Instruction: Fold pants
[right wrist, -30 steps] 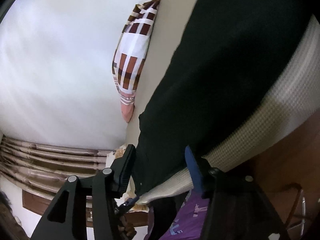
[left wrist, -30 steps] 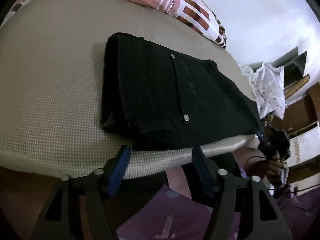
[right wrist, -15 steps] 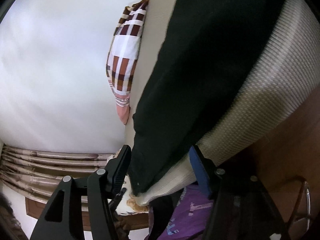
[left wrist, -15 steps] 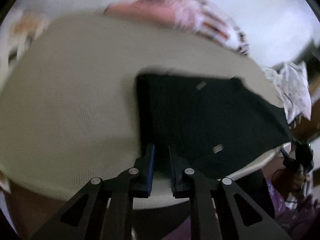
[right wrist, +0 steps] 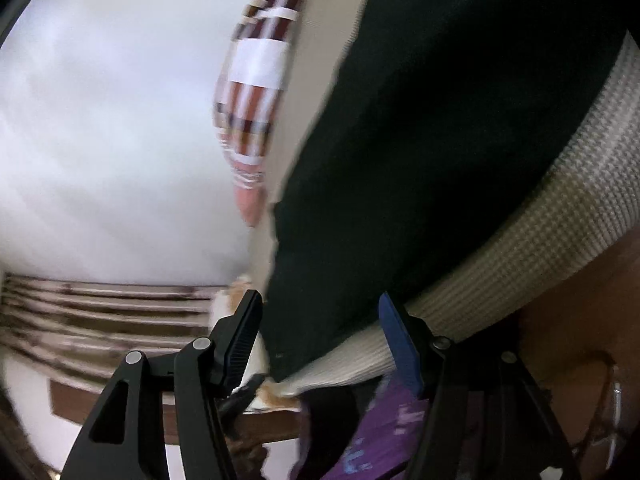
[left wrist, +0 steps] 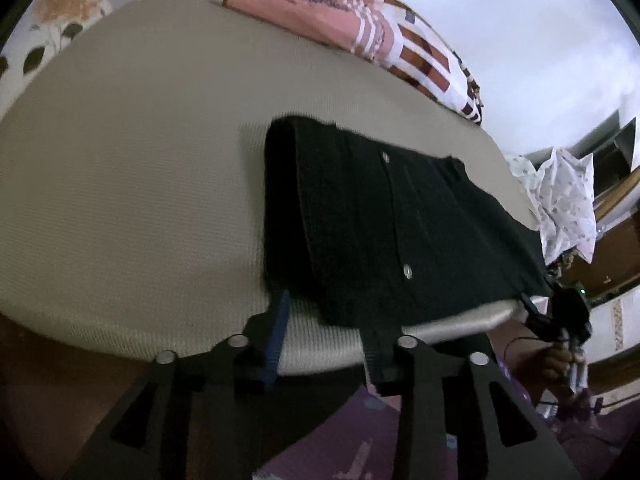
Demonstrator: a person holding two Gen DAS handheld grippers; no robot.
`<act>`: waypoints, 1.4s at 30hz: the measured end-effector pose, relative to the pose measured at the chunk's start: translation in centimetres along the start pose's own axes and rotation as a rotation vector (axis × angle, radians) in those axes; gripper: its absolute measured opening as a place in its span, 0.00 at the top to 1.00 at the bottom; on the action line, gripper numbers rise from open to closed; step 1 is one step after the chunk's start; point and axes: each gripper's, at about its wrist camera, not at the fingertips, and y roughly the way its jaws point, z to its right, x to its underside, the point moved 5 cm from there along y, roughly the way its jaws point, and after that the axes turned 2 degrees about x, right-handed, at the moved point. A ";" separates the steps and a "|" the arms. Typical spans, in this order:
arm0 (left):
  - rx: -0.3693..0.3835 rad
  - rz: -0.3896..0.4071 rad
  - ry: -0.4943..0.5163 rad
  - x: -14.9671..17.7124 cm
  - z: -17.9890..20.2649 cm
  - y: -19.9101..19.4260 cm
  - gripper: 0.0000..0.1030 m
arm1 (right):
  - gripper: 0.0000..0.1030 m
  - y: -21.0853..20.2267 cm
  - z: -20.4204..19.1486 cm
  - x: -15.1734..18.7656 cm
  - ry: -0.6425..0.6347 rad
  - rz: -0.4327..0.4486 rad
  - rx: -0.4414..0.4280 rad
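Folded black fabric pants [left wrist: 400,224] lie at frame centre on beige waffle-knit bed cover [left wrist: 132,184]. Left gripper [left wrist: 326,332] jaws, pinched shut half sec ago, now opening, empty; right gripper [right wrist: 320,332] jaws open, unchanged.

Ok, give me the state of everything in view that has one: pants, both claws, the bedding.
black pants: folded, flat on the mattress, near edge at the mattress edge
left claw: jaws opening, nothing gripped, near the pants' edge
right claw: open, pants corner between the jaws, not pinched
mattress: covered by a beige textured sheet
patterned pillow: lying at the far side
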 end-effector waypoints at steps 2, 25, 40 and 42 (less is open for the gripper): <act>0.012 -0.026 -0.018 0.5 0.3 0.7 0.58 | 0.45 0.5 0.2 -0.3 0.006 0.011 0.001; 0.177 -0.037 -0.160 1.9 0.0 2.3 0.51 | 0.94 3.2 0.6 1.0 -0.018 -0.008 0.049; -0.119 -0.010 0.063 -0.7 0.0 2.8 0.84 | 0.93 4.6 1.2 1.7 0.018 -0.042 0.003; -0.089 0.032 0.045 0.1 -0.9 2.8 0.84 | 0.93 4.6 1.2 1.6 0.020 -0.047 -0.002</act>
